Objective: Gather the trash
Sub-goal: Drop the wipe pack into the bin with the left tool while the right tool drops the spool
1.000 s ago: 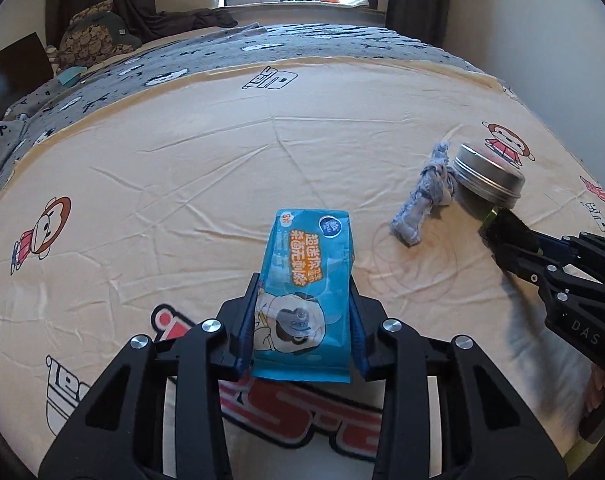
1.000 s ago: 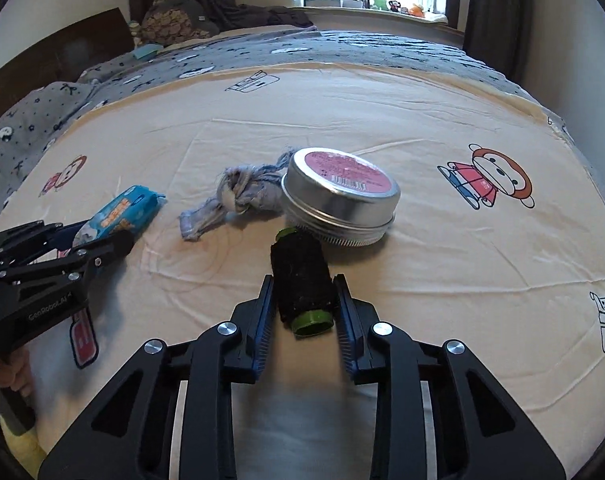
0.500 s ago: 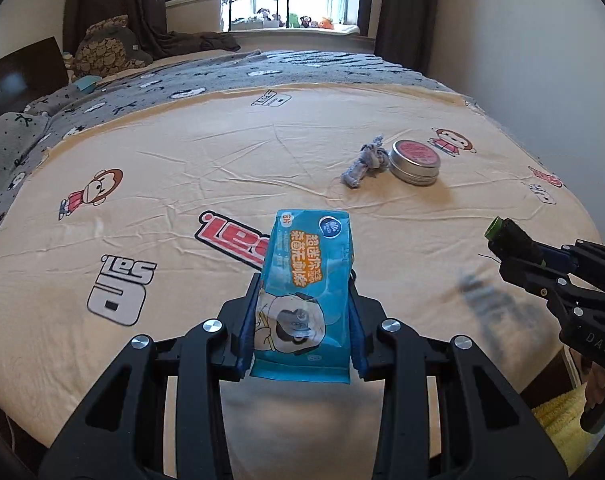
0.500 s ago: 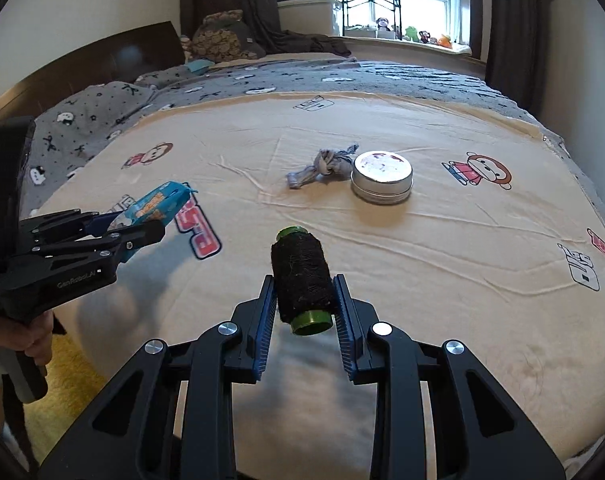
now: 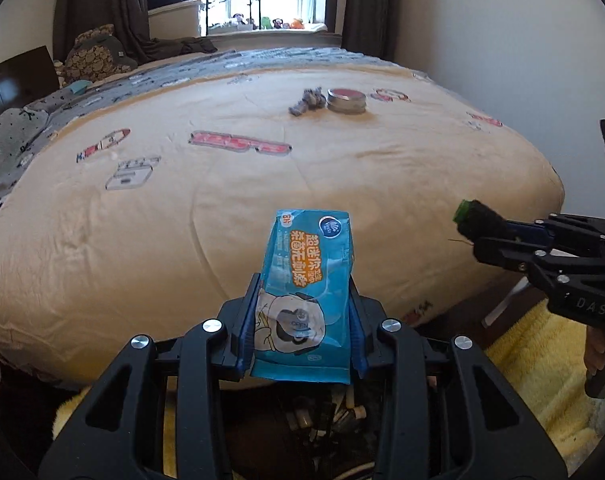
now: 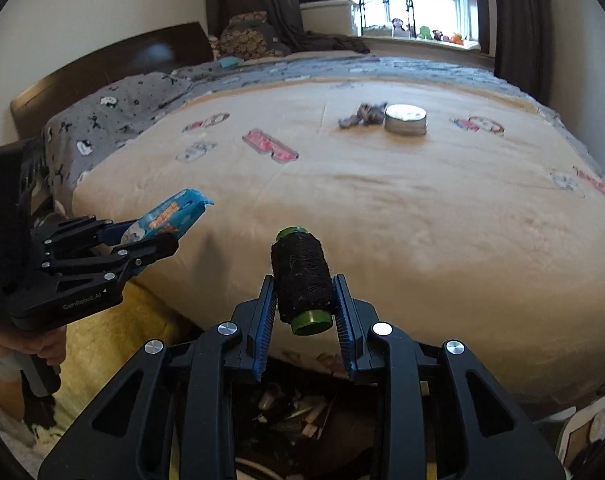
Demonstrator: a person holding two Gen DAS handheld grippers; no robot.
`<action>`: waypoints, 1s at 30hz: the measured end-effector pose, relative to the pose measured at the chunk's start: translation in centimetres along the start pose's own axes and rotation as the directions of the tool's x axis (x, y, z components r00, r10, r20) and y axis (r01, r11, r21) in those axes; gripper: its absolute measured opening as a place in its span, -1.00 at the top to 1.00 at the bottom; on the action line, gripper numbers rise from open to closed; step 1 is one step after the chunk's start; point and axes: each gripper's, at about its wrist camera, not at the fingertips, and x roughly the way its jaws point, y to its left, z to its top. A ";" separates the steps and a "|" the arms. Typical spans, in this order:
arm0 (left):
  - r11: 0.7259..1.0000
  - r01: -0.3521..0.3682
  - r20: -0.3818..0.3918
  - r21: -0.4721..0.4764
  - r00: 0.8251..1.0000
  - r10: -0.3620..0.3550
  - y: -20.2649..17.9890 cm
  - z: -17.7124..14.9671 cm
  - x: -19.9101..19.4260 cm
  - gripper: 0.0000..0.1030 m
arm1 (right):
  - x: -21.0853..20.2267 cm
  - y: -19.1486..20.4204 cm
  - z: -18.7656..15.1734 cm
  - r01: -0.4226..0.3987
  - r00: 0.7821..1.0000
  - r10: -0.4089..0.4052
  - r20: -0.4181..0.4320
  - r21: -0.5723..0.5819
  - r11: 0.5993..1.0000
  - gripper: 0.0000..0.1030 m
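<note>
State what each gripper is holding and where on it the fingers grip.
Left gripper: blue wipes packet, clamped by its side edges near the lower end. Right gripper: black thread spool, pinched across its wound middle.

Wide bed [image 5: 262, 184] under a beige cartoon-print cover, bearing a round metal tin [image 5: 346, 100] far back, touching a crumpled grey rag [image 5: 308, 101] on its left.

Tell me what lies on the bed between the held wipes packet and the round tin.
Nothing: in the left wrist view only bare blanket separates the wipes packet from the round tin.
</note>
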 end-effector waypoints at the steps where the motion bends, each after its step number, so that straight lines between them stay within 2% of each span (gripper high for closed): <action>1: 1.000 0.008 -0.026 0.001 1.000 -0.008 -0.2 -1.1 0.4 0.31 | 0.9 0.2 -0.8 -0.009 0.999 0.010 -0.035 0.007 1.000 0.43; 6: 0.999 0.039 -0.160 -0.034 0.986 -0.044 -0.2 -5.9 3.0 0.31 | 4.6 1.1 -5.1 -0.037 0.982 0.047 -0.183 0.056 0.998 0.43; 11: 0.997 0.056 -0.278 -0.054 0.958 -0.069 -0.6 -9.1 6.3 0.31 | 7.2 1.1 -8.1 -0.044 0.954 0.069 -0.290 0.091 0.995 0.43; 15: 0.994 0.062 -0.358 -0.093 0.929 -0.091 -0.3 -10.6 8.9 0.31 | 9.3 0.4 -9.8 -0.044 0.930 0.092 -0.356 0.141 0.989 0.43; 17: 0.992 0.063 -0.388 -0.105 0.916 -0.099 0.0 -11.2 10.0 0.31 | 10.0 0.1 -10.2 -0.038 0.923 0.095 -0.374 0.157 0.987 0.42; 21: 0.990 0.070 -0.411 -0.125 0.904 -0.116 0.2 -11.7 11.6 0.30 | 11.0 0.3 -11.0 -0.044 0.911 0.108 -0.398 0.168 0.985 0.42; 24: 0.986 0.084 -0.425 -0.142 0.895 -0.137 0.4 -12.1 12.2 0.27 | 11.0 0.8 -11.1 -0.052 0.912 0.111 -0.396 0.156 0.986 0.39; 25: 0.986 0.081 -0.432 -0.145 0.891 -0.137 0.4 -12.3 12.3 0.20 | 11.0 0.8 -11.1 -0.054 0.913 0.114 -0.392 0.161 0.986 0.39; 26: 0.987 0.072 -0.436 -0.145 0.891 -0.129 0.5 -12.4 12.3 0.06 | 11.0 0.7 -11.2 -0.053 0.913 0.115 -0.392 0.167 0.985 0.35; 28: 0.988 0.055 -0.428 -0.147 0.897 -0.114 0.6 -12.3 12.2 -0.05 | 11.2 0.5 -10.8 -0.045 0.916 0.114 -0.384 0.183 0.982 -0.06; 30: 0.988 0.042 -0.415 -0.150 0.904 -0.101 1.1 -12.0 11.8 -0.12 | 10.9 -0.1 -10.7 -0.043 0.923 0.117 -0.367 0.204 0.978 -0.11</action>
